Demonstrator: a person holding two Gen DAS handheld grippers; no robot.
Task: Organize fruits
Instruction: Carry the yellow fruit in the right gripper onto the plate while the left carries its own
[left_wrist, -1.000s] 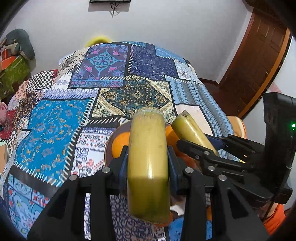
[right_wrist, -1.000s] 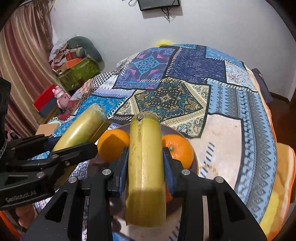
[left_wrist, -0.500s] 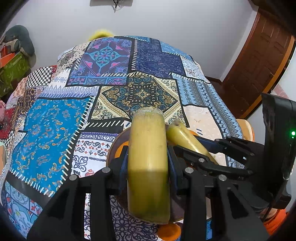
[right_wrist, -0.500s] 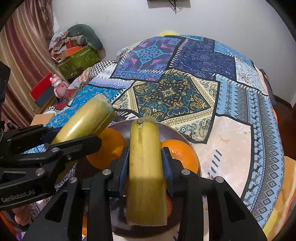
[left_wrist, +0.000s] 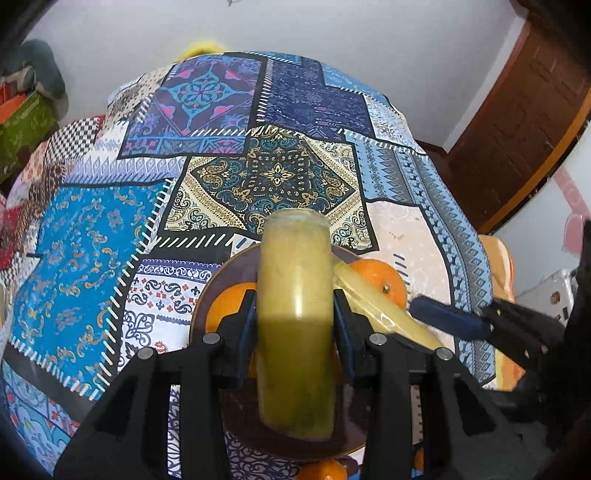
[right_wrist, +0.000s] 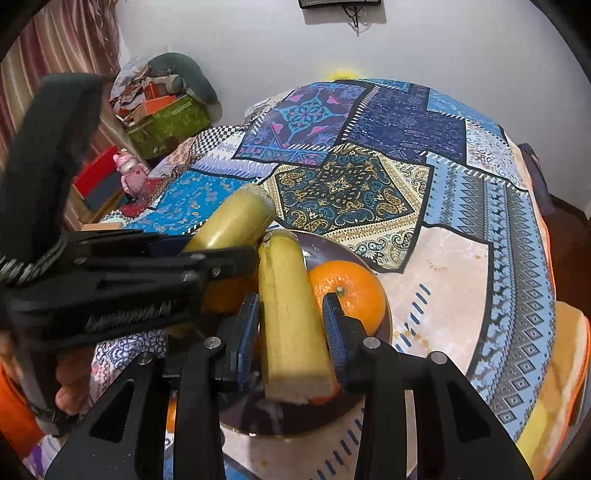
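My left gripper (left_wrist: 294, 314) is shut on a yellow-green banana (left_wrist: 295, 302) and holds it over a dark brown plate (left_wrist: 221, 280). Two oranges (left_wrist: 380, 280) lie on the plate. My right gripper (right_wrist: 290, 314) has its jaws a little apart around a second banana (right_wrist: 288, 310), which lies on the plate (right_wrist: 332, 245) beside an orange (right_wrist: 351, 291); a small gap shows on each side. The left gripper and its banana (right_wrist: 232, 221) show at the left of the right wrist view. The right gripper's finger (left_wrist: 447, 317) shows in the left wrist view.
The plate sits on a bed with a patchwork cover (left_wrist: 273, 173). Another orange (left_wrist: 321, 470) lies at the plate's near edge. Boxes and clutter (right_wrist: 162, 114) stand by the left wall. A wooden door (left_wrist: 524, 110) is at the right.
Both grippers have come down over the plate. The right gripper's jaws have loosened off its banana, which now rests on the plate. The left gripper still grips its banana.
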